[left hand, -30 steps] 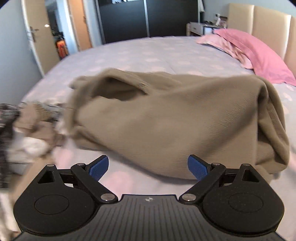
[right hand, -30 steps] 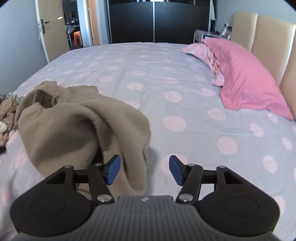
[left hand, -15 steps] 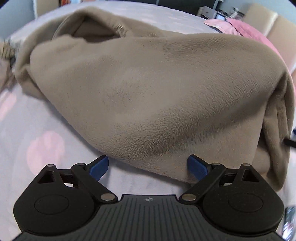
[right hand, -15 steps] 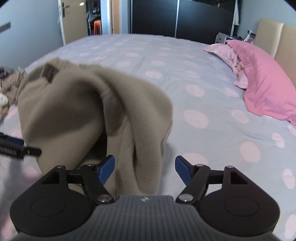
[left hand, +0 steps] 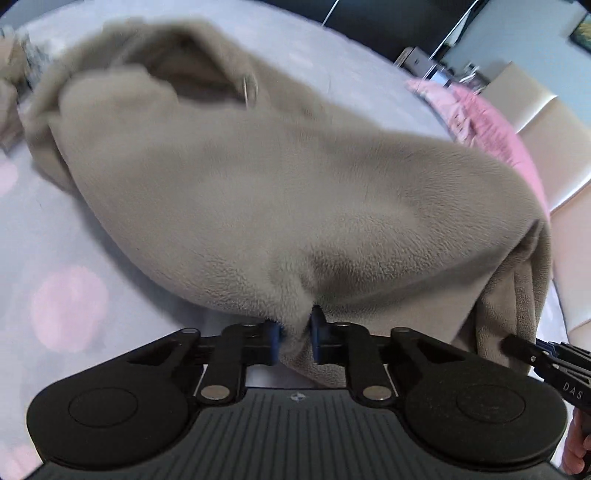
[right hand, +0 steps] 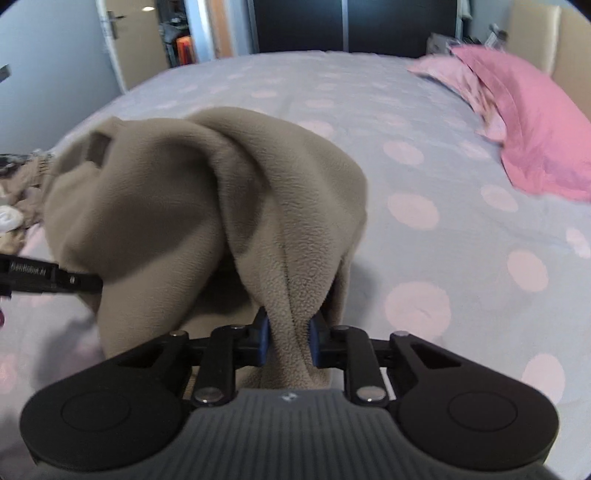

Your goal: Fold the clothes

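Observation:
A beige fleece garment (left hand: 277, 192) lies bunched on the bed, its collar opening at the far left. My left gripper (left hand: 295, 334) is shut on the garment's near edge. My right gripper (right hand: 289, 338) is shut on a thick fold of the same fleece garment (right hand: 221, 199) at its right end. The right gripper also shows at the right edge of the left wrist view (left hand: 546, 358). The left gripper shows at the left edge of the right wrist view (right hand: 44, 277).
The bed (right hand: 424, 177) has a lilac cover with pink dots. Pink pillows (right hand: 535, 118) lie at the right by a beige headboard (right hand: 535, 33). A pile of other clothes (right hand: 18, 192) sits at the left. A dark wardrobe (right hand: 351, 22) and a door (right hand: 129, 40) stand behind.
Both grippers moved in to the fleece garment and closed on it; they were open half a second ago. The garment's near edges are now pinched and slightly lifted.

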`<state>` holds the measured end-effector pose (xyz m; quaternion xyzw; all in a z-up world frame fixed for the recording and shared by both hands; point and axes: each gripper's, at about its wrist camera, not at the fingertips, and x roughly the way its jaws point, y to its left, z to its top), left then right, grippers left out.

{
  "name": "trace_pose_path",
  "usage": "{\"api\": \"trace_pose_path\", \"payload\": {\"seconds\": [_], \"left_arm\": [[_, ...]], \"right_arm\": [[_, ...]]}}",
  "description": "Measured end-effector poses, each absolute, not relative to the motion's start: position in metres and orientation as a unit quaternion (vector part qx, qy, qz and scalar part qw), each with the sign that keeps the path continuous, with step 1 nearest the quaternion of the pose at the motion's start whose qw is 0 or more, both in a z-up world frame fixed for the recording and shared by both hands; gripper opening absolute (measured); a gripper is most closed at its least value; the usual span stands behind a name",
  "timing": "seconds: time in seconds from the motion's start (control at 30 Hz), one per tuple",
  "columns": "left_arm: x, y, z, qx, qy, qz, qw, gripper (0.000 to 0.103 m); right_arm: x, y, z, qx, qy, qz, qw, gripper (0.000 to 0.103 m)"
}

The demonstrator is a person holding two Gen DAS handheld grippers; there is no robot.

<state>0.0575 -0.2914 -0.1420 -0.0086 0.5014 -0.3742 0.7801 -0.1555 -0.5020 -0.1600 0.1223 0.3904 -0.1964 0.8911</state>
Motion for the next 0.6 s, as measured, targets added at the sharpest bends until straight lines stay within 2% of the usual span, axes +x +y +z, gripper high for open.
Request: {"api": "trace_pose_path", "payload": {"seconds": [0.33, 0.47, 0.6], "left_arm": [[0.069, -0.164, -0.003, -0.002, 0.375, -0.359, 0.855, 0.01], [0.075, -0.113, 0.041, 0.023, 0.353, -0.339, 0.872, 0.01], [0.073, -0.057, 0.06, 0.051, 0.362, -0.312, 0.877, 0.01]], "right_arm": [[-0.172, -0.399, -0.055, 0.042, 0.331, -0.101, 0.937, 0.021], [-0.184, -0.332, -0.035, 0.014, 0.338, -0.035, 0.94, 0.021], [-0.199, -0.26, -0.026, -0.029, 0.357, 0.042, 0.933, 0.021]]}}
